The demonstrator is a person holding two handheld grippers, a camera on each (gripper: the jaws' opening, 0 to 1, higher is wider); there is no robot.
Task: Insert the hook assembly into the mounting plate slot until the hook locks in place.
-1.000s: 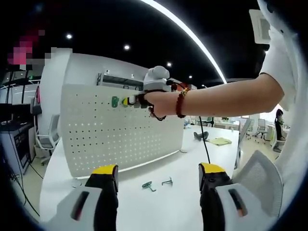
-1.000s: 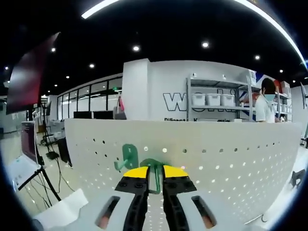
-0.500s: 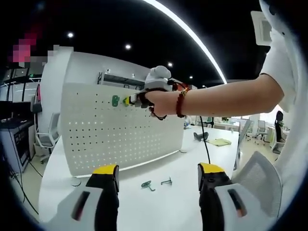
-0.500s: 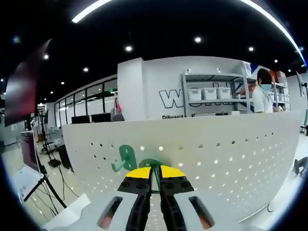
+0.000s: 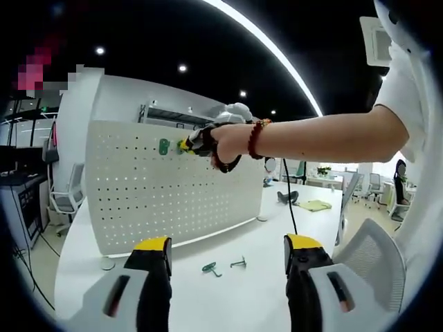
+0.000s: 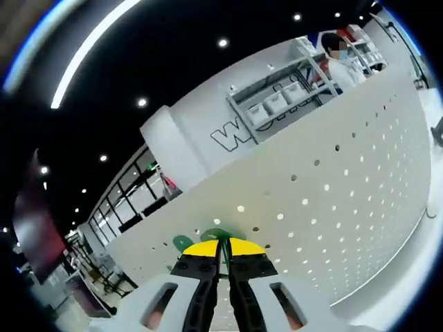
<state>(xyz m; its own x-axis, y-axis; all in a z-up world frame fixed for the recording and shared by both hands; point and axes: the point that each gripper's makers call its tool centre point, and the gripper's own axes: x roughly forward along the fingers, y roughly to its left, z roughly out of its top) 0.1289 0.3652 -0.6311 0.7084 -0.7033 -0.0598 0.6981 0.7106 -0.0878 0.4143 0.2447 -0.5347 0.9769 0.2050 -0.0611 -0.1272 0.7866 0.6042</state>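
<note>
The right tool [image 6: 221, 250] has its jaws pinched nearly closed on a thin green hook [image 6: 216, 236], pressed to the white pegboard [image 6: 332, 207] near its top edge, just beside a green hook already hung [image 6: 183, 243]; the left gripper view shows that tool [image 5: 188, 144] at the board [image 5: 173, 194] in the person's hand [image 5: 225, 144], beside the hung hook [image 5: 165, 146]. The left tool [image 5: 225, 250] hangs wide open, holding nothing, low over the white surface [image 5: 228, 297], where two spare hooks [image 5: 211, 268] [image 5: 239, 262] lie near the board's foot. The hook looks light, stiff and slim, likely to twist in the jaws, so a grip on its shank near the back tabs would serve best. The board seems to stand free and may rock when pushed. There is open room to the right along the board; the hung hook crowds the left, and the top edge is close above
</note>
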